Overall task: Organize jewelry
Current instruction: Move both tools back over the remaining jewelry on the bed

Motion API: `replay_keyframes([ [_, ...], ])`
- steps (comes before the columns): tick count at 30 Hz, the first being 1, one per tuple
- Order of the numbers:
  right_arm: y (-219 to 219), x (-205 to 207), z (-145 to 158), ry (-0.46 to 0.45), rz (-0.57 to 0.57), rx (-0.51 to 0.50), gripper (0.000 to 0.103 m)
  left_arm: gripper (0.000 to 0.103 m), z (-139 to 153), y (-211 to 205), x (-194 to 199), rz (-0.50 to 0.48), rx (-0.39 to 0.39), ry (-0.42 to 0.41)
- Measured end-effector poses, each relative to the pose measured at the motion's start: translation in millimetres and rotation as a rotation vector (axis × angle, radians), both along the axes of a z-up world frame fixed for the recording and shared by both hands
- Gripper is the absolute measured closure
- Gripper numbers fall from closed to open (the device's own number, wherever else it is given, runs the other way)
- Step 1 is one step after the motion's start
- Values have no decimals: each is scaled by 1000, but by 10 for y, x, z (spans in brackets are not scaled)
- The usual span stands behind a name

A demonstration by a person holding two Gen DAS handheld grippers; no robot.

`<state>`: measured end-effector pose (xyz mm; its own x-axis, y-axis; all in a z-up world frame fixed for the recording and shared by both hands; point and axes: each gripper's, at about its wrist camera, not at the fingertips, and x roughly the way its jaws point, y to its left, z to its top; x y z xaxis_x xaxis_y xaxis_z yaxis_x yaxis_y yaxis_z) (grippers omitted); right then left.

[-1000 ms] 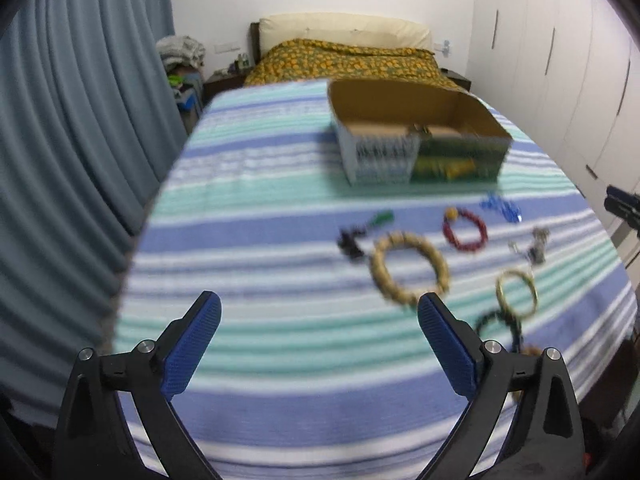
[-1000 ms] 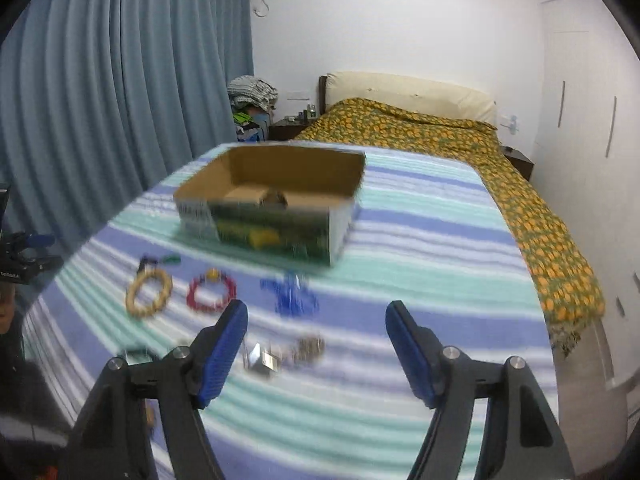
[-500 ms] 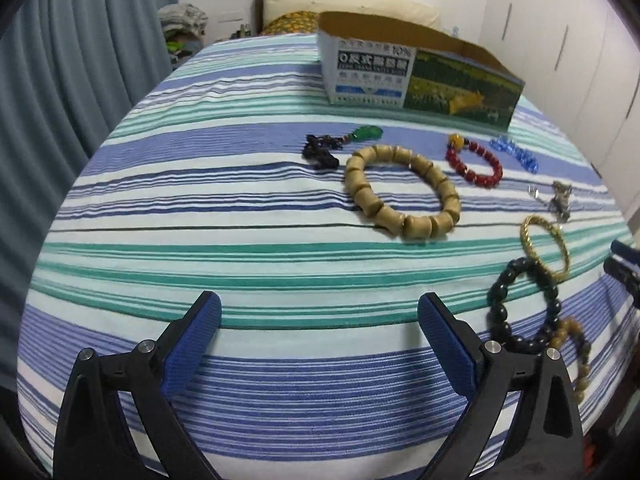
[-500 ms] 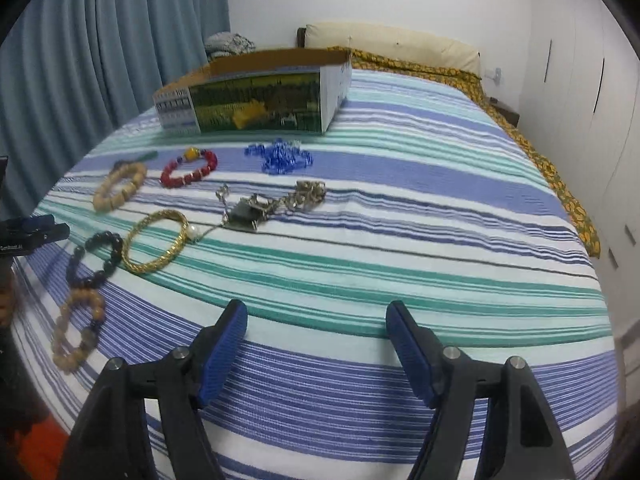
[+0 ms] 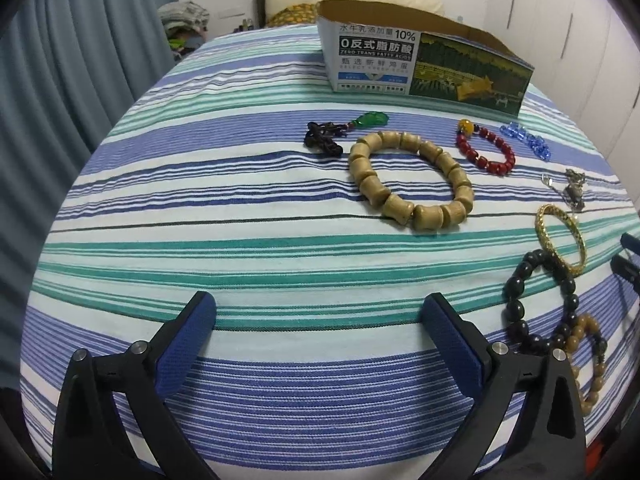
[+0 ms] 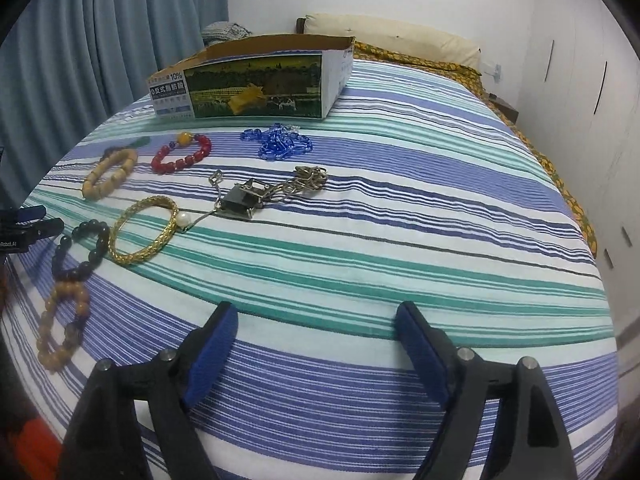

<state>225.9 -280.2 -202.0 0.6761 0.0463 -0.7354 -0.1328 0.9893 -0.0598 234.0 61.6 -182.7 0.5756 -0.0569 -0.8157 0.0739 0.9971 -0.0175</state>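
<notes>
The left gripper (image 5: 320,312) and the right gripper (image 6: 316,322) each hover over the near part of the striped cloth (image 5: 240,208), jaws spread wide apart and holding nothing. The jewelry lies loose on this cloth. In the left wrist view, a large wooden bead bracelet (image 5: 410,178) sits right of centre, with a dark knotted cord carrying a green pendant (image 5: 344,132) just beside it at upper left. A red bead bracelet (image 5: 486,146) and a blue bead strand (image 5: 526,140) lie further right. Along the right edge a gold bangle (image 5: 560,240) overlaps a black bead bracelet (image 5: 540,304), which touches a tan bead bracelet (image 5: 592,360) partly hidden behind the gripper's right arm. In the right wrist view, a metal chain with a dark rectangular clasp piece (image 6: 264,196) occupies the centre; its exact form is hard to make out. An open cardboard box (image 6: 256,84) stands beyond the jewelry in the upper part of both frames; its interior is not visible from these angles. Nothing stands between either gripper and the pieces. The tip of the left gripper is cut off at the left edge of the right wrist view. Blue curtains (image 6: 100,40) fill the upper left, a pillow (image 6: 392,36) and an orange patterned bedspread (image 6: 440,64) lie beyond, and white wardrobe doors (image 6: 580,80) occupy the right.
</notes>
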Motion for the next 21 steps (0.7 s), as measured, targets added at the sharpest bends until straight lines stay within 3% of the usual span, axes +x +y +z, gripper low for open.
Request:
replay_keyframes([
  [21,0,-3,4,-3,-3,-7,18,0,4,3,2,0,0,1],
])
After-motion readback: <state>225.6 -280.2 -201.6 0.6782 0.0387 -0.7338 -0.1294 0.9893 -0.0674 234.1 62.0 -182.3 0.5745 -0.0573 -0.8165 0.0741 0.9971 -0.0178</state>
